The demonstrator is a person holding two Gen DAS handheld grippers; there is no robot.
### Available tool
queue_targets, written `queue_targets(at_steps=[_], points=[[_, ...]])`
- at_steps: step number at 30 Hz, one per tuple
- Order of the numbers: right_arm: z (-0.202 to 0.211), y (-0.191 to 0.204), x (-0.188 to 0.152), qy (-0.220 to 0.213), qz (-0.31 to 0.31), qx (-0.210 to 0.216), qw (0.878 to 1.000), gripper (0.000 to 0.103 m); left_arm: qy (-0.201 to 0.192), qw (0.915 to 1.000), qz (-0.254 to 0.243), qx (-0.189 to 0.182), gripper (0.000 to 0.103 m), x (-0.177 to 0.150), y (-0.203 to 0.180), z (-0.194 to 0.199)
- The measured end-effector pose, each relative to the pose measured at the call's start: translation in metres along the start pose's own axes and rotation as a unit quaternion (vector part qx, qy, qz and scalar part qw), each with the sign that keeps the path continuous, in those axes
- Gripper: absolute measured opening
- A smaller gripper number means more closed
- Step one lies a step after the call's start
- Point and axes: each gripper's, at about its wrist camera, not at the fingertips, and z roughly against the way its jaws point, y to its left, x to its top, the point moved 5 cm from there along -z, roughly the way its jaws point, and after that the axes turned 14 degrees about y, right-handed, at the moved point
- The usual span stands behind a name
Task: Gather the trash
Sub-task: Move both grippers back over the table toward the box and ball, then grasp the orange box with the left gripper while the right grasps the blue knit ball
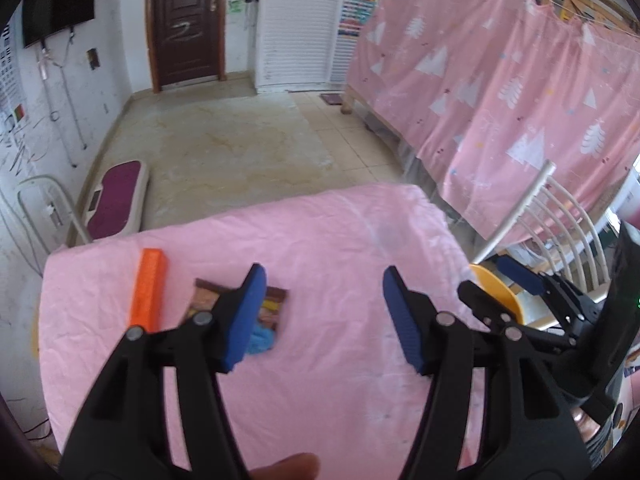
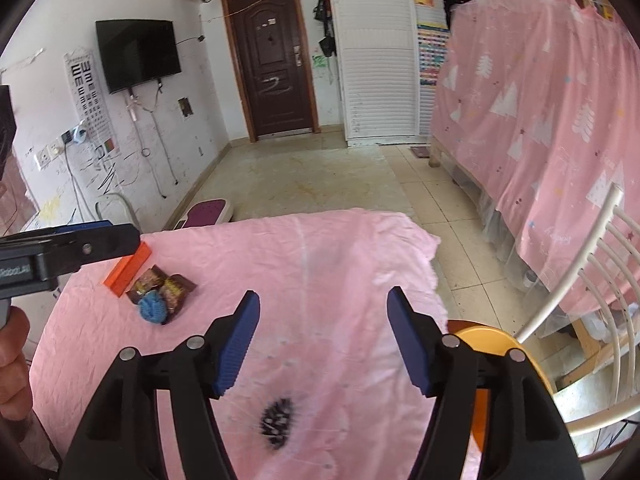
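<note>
"RoboLAB"-like lettering marks left hand-held gripper [image 2: 120, 240].

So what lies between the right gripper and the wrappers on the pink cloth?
Only bare pink cloth. In the right wrist view, the open right gripper has nothing between it and the brown wrappers, which lie with a blue wad beside an orange box.

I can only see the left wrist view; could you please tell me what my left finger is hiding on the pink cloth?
Observer: Two brown snack wrappers with a crumpled blue piece against them, beside the orange block.
Operator: Is the right gripper carrying anything?
Observer: No, the right gripper is open and empty above the pink cloth.
Operator: Anything else on the cloth?
Observer: A blurred black patch near that gripper; mark or trash, I cannot tell.
</note>
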Motion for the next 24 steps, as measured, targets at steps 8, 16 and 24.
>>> queue_targets(at_steps=[8, 16, 24], points=[[-0.022, 0.056, 0.006, 0.020, 0.046, 0.012, 0.999, 0.058, 0.012, 0.9986, 0.045, 0.024, 0.058, -0.007, 0.060, -0.006], [-0.042, 0.100, 0.006, 0.039, 0.086, 0.022, 0.995, 0.058, 0.034, 0.9955, 0.080, 0.039, 0.058, -0.012, 0.102, -0.018], [-0.059, 0.134, 0.002, 0.062, 0.121, 0.037, 0.990, 0.058, 0.059, 0.9905, 0.101, 0.073, 0.058, -0.012, 0.134, -0.039]])
